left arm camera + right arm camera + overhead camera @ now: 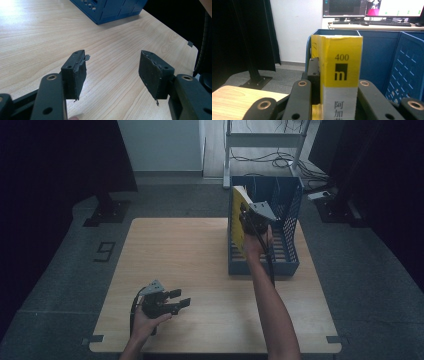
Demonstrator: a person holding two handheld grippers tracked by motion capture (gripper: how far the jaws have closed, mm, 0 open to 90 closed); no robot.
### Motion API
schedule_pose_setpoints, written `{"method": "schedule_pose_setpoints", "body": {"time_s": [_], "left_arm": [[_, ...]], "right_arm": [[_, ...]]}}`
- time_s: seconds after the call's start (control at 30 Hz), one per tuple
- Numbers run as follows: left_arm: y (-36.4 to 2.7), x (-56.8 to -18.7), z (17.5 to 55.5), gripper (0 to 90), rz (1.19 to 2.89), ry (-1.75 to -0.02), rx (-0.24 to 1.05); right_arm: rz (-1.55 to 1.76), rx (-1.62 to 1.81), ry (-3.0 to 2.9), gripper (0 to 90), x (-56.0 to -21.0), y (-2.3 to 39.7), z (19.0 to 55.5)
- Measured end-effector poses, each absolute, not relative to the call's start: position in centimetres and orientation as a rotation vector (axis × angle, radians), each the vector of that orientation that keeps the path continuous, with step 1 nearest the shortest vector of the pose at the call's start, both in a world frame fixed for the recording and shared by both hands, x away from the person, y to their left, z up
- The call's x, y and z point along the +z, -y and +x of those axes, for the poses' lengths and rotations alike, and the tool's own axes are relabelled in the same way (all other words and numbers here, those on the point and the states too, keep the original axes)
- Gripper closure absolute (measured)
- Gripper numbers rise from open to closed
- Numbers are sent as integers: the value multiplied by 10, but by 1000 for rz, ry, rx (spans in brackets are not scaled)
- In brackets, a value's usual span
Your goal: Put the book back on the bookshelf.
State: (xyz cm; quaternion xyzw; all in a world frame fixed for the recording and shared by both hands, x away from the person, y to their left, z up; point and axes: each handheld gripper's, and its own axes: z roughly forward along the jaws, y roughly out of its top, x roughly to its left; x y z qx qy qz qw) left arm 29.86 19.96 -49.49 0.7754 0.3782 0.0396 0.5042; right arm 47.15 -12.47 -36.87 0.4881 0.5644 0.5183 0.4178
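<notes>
The right forearm reaches from the bottom edge up to the right of centre in the high view, where the right gripper (248, 218) stands at the blue file rack (292, 227) with its jaws clamped on one yellow book (238, 217). The book stands upright on its end, long axis vertical, at the rack's left side (its spine, yellow above and grey below, faces the right gripper view). The left hand (145, 322) rests low on the wooden table (190, 260), lower left of centre, and its left gripper (180, 299) points right across the bare wood, jaws apart with nothing between them. One book, one rack, two grippers.
</notes>
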Motion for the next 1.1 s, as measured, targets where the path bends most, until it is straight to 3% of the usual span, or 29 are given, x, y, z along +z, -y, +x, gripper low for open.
{"method": "schedule_pose_setpoints", "body": {"time_s": [1.1], "left_arm": [[-200,-497,300,386,1883,-917,92]], "right_arm": [[1261,1257,-1421,750,-395,114,497]]}}
